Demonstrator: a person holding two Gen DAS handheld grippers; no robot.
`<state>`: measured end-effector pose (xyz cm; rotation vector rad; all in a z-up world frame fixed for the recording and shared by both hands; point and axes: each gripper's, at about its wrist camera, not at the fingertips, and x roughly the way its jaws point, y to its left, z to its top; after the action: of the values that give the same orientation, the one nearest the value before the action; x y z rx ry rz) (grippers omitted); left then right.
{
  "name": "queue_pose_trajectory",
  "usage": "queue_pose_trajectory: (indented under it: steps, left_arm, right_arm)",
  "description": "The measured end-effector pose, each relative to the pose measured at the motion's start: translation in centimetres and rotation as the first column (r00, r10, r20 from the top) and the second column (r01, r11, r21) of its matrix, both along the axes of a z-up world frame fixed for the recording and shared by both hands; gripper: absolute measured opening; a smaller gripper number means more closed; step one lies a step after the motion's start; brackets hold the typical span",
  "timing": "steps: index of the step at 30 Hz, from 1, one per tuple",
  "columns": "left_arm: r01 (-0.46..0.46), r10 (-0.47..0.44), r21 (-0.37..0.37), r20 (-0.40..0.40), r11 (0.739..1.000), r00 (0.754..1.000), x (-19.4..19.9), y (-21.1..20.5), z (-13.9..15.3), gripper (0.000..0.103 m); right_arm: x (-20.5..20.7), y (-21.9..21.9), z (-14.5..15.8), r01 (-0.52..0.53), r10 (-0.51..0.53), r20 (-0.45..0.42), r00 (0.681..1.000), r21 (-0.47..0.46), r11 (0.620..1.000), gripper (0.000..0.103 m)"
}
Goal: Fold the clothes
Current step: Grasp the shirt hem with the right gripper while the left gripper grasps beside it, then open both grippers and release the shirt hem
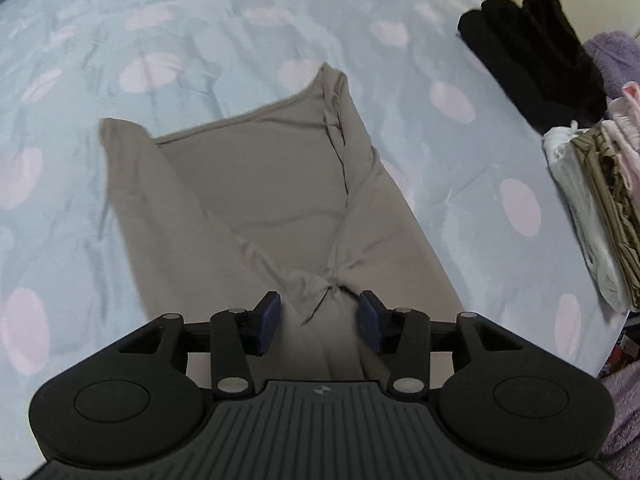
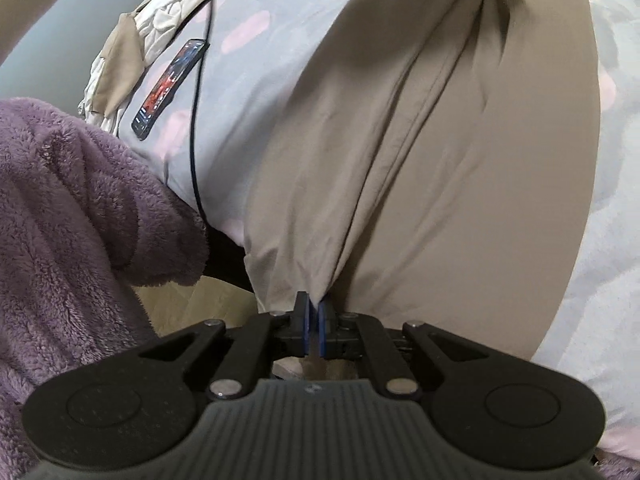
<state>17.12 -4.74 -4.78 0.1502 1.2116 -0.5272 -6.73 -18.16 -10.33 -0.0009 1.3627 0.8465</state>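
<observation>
A taupe stretchy knit top (image 1: 256, 184) lies spread on the pale blue bed sheet with pink ovals (image 1: 120, 20), its hem end at the near edge. The left tongs (image 1: 319, 322) stand apart over a bunched pucker, pads clear of the cloth. The right tongs (image 2: 314, 330) are clamped on a pleat of the hem (image 2: 320, 292), probably mid-fold. Next, the left needs a fresh pinch. A stack of folded clothes (image 1: 592, 216) and a phone (image 2: 170, 90) sit at the bed's right edge.
</observation>
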Motion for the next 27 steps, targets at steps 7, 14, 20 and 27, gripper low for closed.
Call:
queue_pose_trajectory:
  steps: [7,14,20,27]
  left_arm:
    - [-0.022,0.022,-0.002,0.052,1.0,0.998,-5.9,4.5,2.2,0.042]
    - [-0.008,0.008,0.017,0.019,1.0,1.0,-13.6,7.5,1.0,0.041]
    - [0.045,-0.042,0.067,-0.039,0.997,0.998,-19.4,8.9,-1.4,0.041]
    - [0.048,-0.045,0.073,-0.037,0.996,0.998,-21.3,8.4,-3.3,0.039]
  right_arm:
    - [-0.3,-0.4,-0.1,0.001,-0.001,0.001,1.0,-0.028,1.0,0.01]
    - [-0.3,-1.8,1.5,0.034,-0.033,0.052,0.998,-0.02,0.999,0.022]
    - [-0.3,-1.1,2.1,0.032,-0.032,0.115,0.993,0.002,0.999,0.022]
    - [2.2,-0.1,3.6,0.11,-0.095,0.284,0.954,-0.04,0.993,0.022]
